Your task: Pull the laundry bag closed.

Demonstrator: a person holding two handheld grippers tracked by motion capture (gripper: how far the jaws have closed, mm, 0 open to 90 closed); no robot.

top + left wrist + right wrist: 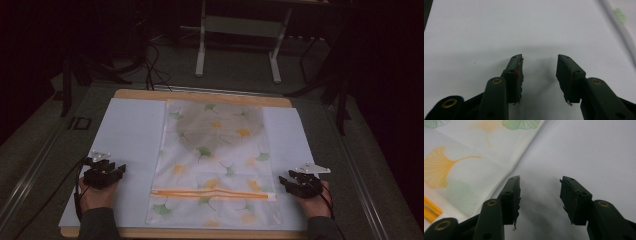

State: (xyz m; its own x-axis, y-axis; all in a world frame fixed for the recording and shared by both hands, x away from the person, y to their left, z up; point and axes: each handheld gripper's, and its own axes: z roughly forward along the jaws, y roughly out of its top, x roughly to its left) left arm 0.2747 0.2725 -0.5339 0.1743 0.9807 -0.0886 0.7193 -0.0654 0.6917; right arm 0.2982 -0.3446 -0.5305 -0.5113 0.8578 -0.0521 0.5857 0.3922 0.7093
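Resting on the white sheet (130, 135) of the bench (200, 95), you kept the left tool (116, 172) and right tool (286, 182) wide open, gripping nothing; the leaf-print pouch (215, 160) lay flat between them, its orange zipper (210, 192) nearest you.

Thin, sheer cloth bag (215, 165) with printed leaves; matt white sheet (132, 135) beneath; smooth wooden board (200, 95); matt black plastic jaws with worn pads (519, 77).

Left gripper (539, 75) fingers (514, 75) spread apart over white sheet (499, 30).
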